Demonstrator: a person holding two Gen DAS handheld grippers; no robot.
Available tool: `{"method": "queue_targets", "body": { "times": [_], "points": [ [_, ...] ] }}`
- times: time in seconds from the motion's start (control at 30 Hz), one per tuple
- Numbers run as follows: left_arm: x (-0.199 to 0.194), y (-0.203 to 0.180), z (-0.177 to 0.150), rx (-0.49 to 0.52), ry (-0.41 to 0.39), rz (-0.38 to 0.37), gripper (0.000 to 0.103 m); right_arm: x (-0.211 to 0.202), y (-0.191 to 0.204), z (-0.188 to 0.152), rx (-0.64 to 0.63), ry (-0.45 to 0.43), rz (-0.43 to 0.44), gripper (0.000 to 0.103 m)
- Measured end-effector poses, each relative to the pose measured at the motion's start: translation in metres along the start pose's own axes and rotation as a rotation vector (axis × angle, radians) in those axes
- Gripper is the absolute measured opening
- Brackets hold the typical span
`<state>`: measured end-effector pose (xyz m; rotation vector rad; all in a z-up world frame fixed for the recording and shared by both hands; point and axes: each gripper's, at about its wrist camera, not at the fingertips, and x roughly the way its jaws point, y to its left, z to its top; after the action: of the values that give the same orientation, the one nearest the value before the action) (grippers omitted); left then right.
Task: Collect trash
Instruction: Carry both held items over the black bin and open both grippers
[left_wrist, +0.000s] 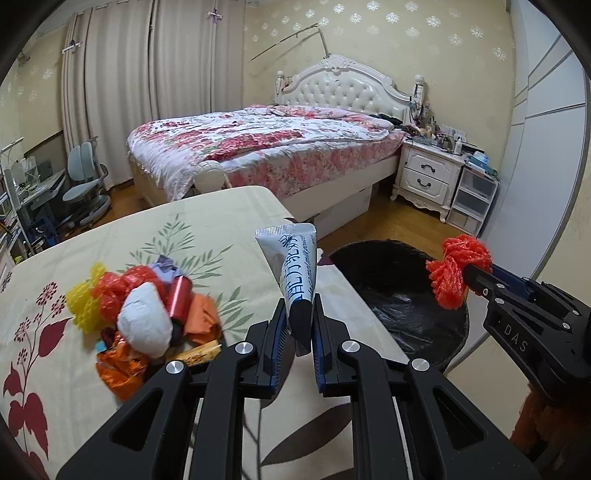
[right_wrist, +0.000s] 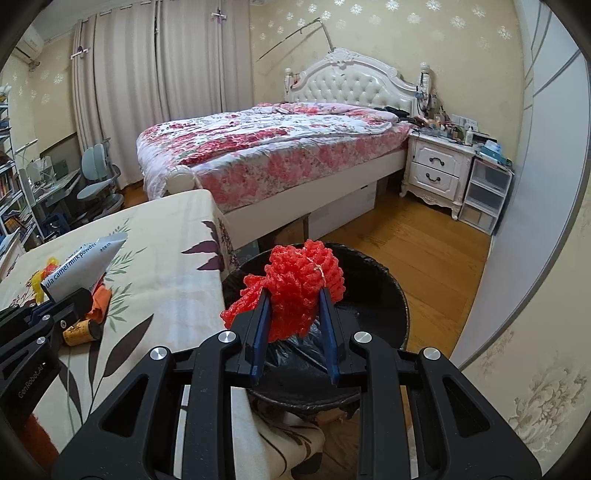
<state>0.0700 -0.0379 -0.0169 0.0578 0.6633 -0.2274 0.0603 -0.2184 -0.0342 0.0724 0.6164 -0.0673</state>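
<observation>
Left gripper clamped narrow on glossy foil sachet; right gripper wider, pinching crinkled red foam netting, apparently above black-lined bin.

Red foam net above black-lined bin

bed, floral quilt | nightstand, 2 drawers | desk chair | curtains
</observation>
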Motion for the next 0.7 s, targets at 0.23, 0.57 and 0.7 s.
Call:
{"method": "queue_targets", "body": {
  "times": [0.23,0.57,0.7],
  "points": [
    [0.041,-0.03,0.02,0.049,0.023,-0.019,0.015,0.024,-0.026,0.007,0.043,0.012,-0.031,0.025],
    [0.086,-0.054,0.033,0.079,0.071,-0.026,0.015,0.049,-0.047,0.01,0.069,0.038,-0.06,0.025],
    [0.097,-0.059,0.032,0.089,0.089,-0.027,0.015,0.056,-0.054,0.011,0.082,0.053,-0.061,0.025]
  ]
}}
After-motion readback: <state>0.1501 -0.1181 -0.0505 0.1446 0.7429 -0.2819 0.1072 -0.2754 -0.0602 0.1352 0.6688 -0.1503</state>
